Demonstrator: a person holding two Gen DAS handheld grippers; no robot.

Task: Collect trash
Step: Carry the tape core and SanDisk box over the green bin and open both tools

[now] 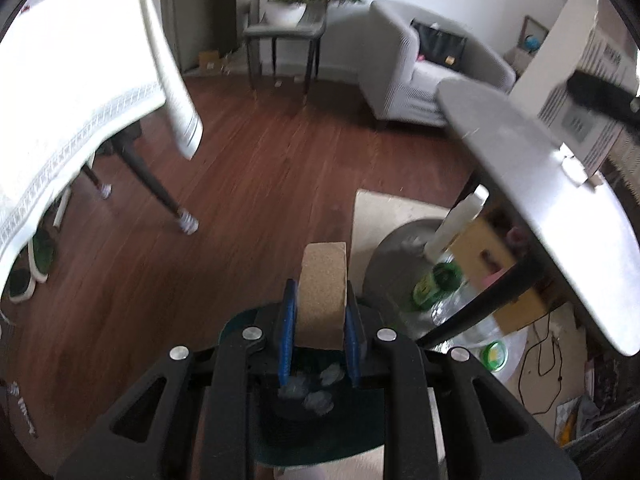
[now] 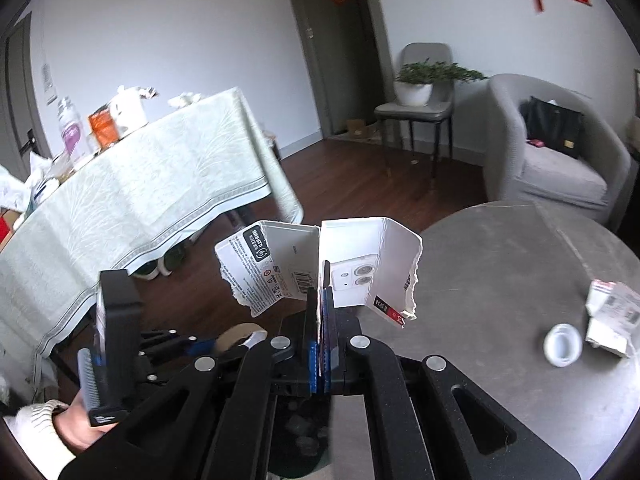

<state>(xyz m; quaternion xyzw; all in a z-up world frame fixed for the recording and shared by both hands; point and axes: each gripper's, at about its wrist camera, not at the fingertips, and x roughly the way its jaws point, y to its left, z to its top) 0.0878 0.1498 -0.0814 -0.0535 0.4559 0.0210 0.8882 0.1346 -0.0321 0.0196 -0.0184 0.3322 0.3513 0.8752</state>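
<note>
The left gripper [image 1: 320, 312] has its blue pads closed on a brown cardboard tape-roll core [image 1: 323, 292], held by its two flat sides with most of the ring standing forward of the pads. The right gripper [image 2: 320, 320] is closed almost completely on a torn white printed carton [image 2: 320, 264], pinched at its centre fold so that the two ragged panels splay out to either side.

Directly beneath both grippers lies a dark round bin with a black liner [image 1: 296, 400], which already holds several crumpled pale scraps [image 1: 316, 392]. The step in hand is judged to be the drop into this bin.

Procedure for a clean drop:
- The tape-roll core is held over the middle of the bin mouth rather than the rim before the pads part. A ring released on its edge may roll, so a low release is advisable.
- The carton is wider than the grip, and the splayed panels may catch the rim. The fold line is best pointed downward into the opening.
- One gripper releases at a time, since the two stand just beside each other.

Further trash remains on the grey round table [image 2: 500, 280]: a white round cap [image 2: 562, 345] and a crumpled printed box scrap [image 2: 610, 318] near its right edge.
</note>
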